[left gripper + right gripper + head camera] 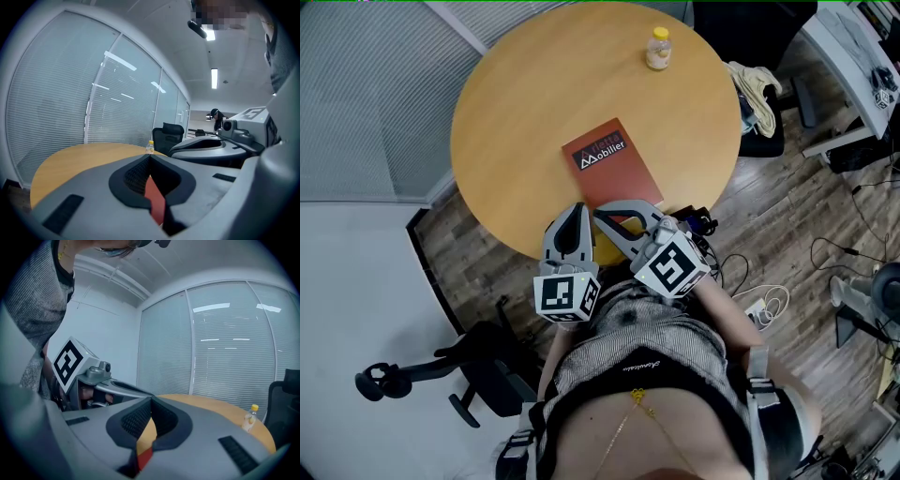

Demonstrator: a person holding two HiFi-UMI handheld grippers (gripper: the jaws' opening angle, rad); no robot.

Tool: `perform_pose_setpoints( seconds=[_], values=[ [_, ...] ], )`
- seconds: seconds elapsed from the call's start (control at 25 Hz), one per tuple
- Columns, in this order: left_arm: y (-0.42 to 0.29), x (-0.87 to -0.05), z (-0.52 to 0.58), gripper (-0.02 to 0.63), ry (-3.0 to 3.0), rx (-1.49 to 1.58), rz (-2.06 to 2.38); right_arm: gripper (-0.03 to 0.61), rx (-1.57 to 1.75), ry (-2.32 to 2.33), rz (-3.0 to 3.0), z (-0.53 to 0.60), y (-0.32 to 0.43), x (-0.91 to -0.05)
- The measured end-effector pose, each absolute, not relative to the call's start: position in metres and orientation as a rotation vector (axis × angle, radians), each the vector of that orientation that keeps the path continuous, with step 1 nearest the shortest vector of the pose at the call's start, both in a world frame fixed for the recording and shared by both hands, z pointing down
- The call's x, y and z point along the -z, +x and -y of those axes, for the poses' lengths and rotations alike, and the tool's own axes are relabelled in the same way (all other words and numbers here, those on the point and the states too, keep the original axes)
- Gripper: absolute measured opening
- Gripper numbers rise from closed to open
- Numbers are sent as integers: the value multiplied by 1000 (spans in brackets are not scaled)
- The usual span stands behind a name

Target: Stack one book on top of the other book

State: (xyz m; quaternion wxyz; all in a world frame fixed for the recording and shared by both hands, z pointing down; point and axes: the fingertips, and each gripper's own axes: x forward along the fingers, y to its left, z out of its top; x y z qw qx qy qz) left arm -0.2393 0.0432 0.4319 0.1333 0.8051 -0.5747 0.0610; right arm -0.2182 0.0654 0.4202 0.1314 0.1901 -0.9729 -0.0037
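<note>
Both closed and empty, the left gripper [579, 212] and right gripper [600, 216] point at the red book [612, 164] just ahead, by the table's [516, 112] near edge, bare wood beyond.

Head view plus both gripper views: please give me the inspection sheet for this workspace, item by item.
Surface: round wooden table, top looks clean.
Job's things: one red book lying flat near the table's near edge; whether a second book lies beneath it cannot be told.
Clutter: small yellow-capped bottle near the far edge.
Grippers: left tool and right tool both shut and empty, side by side by the book's near end.
Cables: loose cables on the floor to the right.
Surroundings: office chair, cloth on a dark seat, window blinds.
</note>
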Motion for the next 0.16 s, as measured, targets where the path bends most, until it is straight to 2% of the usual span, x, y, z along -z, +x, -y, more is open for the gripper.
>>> perform_pose_setpoints(
  seconds=[0.16],
  values=[
    [-238, -433, -43, 20, 2330, -171, 1656, 23, -21, 574, 2847, -65, -219, -417]
  ],
)
